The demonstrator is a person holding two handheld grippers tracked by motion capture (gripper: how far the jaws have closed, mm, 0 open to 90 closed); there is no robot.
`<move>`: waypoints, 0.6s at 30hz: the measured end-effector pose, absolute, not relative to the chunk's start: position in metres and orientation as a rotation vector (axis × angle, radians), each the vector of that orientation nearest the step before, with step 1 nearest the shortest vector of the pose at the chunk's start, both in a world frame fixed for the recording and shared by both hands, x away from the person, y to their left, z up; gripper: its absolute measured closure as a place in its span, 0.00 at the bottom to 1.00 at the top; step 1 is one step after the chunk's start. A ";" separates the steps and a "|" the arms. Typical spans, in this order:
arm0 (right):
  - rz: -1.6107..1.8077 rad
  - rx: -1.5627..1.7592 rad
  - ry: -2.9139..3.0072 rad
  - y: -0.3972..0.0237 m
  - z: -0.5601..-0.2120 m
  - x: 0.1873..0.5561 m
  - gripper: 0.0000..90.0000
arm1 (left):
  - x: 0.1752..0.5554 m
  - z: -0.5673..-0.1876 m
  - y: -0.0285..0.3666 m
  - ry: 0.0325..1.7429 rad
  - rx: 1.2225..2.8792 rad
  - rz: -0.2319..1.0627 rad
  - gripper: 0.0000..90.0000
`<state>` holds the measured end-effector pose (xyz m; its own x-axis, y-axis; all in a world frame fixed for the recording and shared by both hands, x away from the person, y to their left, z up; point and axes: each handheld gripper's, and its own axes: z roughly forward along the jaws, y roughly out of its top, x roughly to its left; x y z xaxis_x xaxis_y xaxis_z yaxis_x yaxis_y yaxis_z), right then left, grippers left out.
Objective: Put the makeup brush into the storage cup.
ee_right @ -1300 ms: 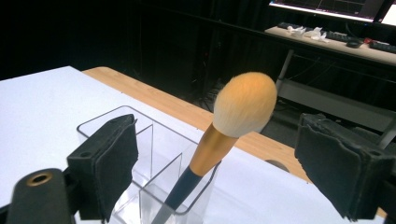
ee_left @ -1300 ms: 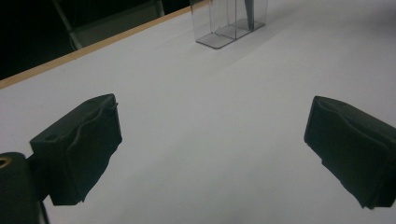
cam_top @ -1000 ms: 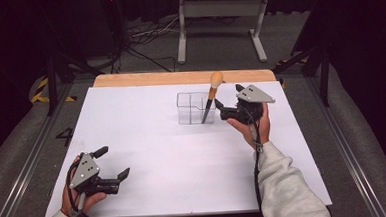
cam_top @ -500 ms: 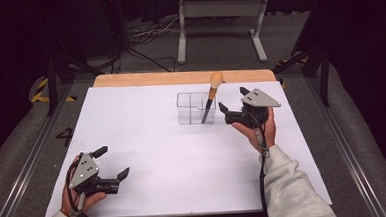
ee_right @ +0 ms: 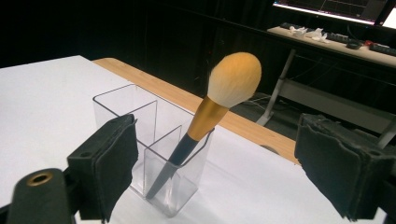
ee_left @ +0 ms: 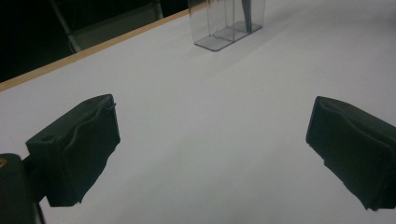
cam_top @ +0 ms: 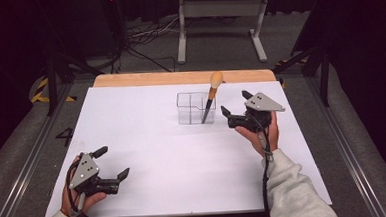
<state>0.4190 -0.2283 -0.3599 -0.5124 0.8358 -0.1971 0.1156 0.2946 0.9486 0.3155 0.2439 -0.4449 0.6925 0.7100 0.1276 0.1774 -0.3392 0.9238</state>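
Note:
A clear plastic organizer [cam_top: 191,107] with compartments stands on the white tabletop [cam_top: 147,141], toward the far middle. A makeup brush [cam_top: 211,95] with an orange-yellow head and dark handle leans upright in its right compartment. My right gripper [cam_top: 234,102] hovers just right of the organizer, jaws open and empty. In the right gripper view the brush [ee_right: 219,102] and organizer [ee_right: 140,121] stand a little beyond the open gripper [ee_right: 219,172]. My left gripper [cam_top: 112,163] rests near the front left edge, open and empty. In the left gripper view the gripper [ee_left: 210,140] faces bare table, with the organizer [ee_left: 229,23] far off.
A wooden strip [cam_top: 179,77] runs along the table's far edge. Beyond it stand a white metal frame [cam_top: 221,17] and floor cables. Dark rails flank both sides of the table. In the right gripper view a desk with a monitor [ee_right: 327,9] sits behind.
My right gripper has drawn slightly to the right, away from the brush and organizer, jaws still open. The left gripper has stayed put.

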 end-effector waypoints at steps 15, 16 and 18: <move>1.251 0.826 1.855 -0.233 -0.366 0.406 0.16 | 0.315 -0.445 0.243 0.694 1.873 0.641 0.04; 1.247 0.821 1.852 -0.234 -0.366 0.405 0.16 | 0.316 -0.445 0.243 0.693 1.875 0.641 0.04; 1.250 0.821 1.855 -0.235 -0.366 0.404 0.16 | 0.316 -0.445 0.243 0.692 1.879 0.644 0.04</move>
